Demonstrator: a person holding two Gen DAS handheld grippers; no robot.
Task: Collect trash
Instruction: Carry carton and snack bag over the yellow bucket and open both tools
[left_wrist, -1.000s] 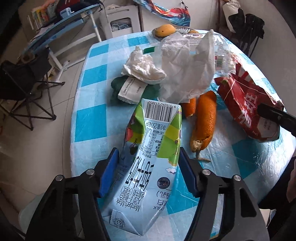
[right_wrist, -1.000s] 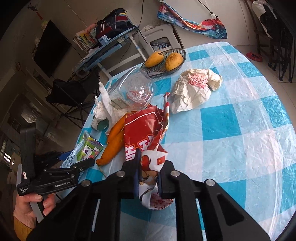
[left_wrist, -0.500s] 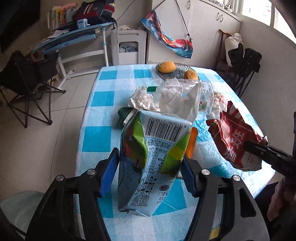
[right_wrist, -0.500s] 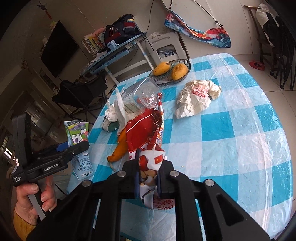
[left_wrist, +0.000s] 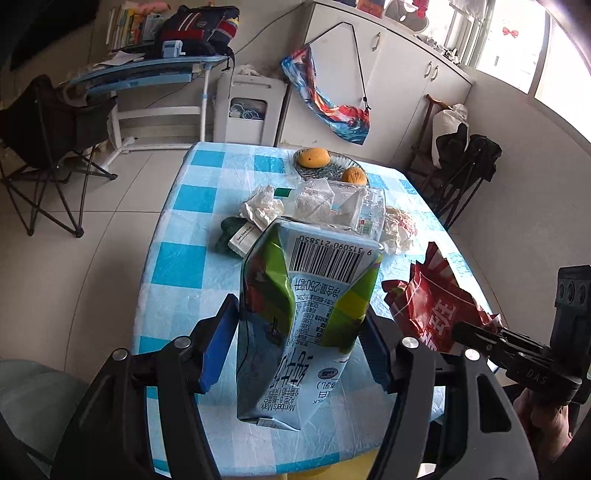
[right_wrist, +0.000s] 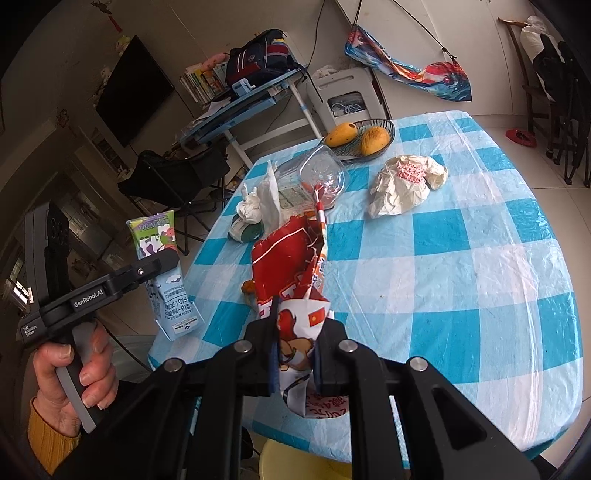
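Right wrist view: checked desk (right_wrist: 461, 258) carries leftover rubbish. Right tongs (right_wrist: 295, 354) pinch the red snack bag (right_wrist: 291, 266) above its near edge; left tongs (left_wrist: 295, 347) clamp the milk carton (left_wrist: 306, 306), lifted off the desk.

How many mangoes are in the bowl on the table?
2: one mango on the left side of the bowl, the other mango beside it on the right. More could be hidden.
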